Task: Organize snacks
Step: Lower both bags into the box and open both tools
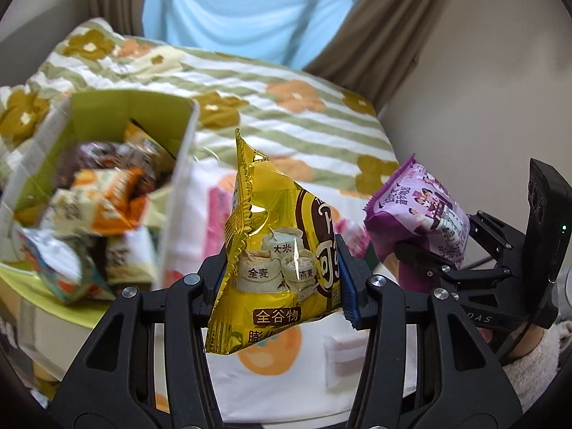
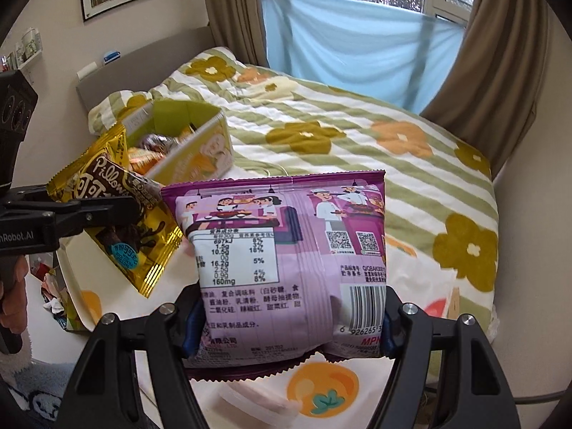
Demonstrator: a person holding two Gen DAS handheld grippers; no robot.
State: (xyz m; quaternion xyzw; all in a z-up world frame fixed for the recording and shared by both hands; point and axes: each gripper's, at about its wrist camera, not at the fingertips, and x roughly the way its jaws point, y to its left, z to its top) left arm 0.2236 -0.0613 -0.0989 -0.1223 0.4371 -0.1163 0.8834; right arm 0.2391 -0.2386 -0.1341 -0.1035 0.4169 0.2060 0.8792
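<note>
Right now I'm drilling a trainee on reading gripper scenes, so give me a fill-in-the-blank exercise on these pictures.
1. The left gripper is shut on a snack bag coloured ____.
2. The right gripper is shut on a bag coloured ____.
3. The open box already holding snacks stands on the ____.
4. The cloth hung across the window is ____.

Missing words: yellow; purple; bed; blue

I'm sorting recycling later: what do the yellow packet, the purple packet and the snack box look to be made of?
Yellow packet: glossy metallised plastic film, judging by mirror-like glints and crimped seams.
Purple packet: printed plastic film, duller sheen, with serrated sealed edges.
Snack box: apparently printed cardboard, with stiff, flat, folded walls.
</note>
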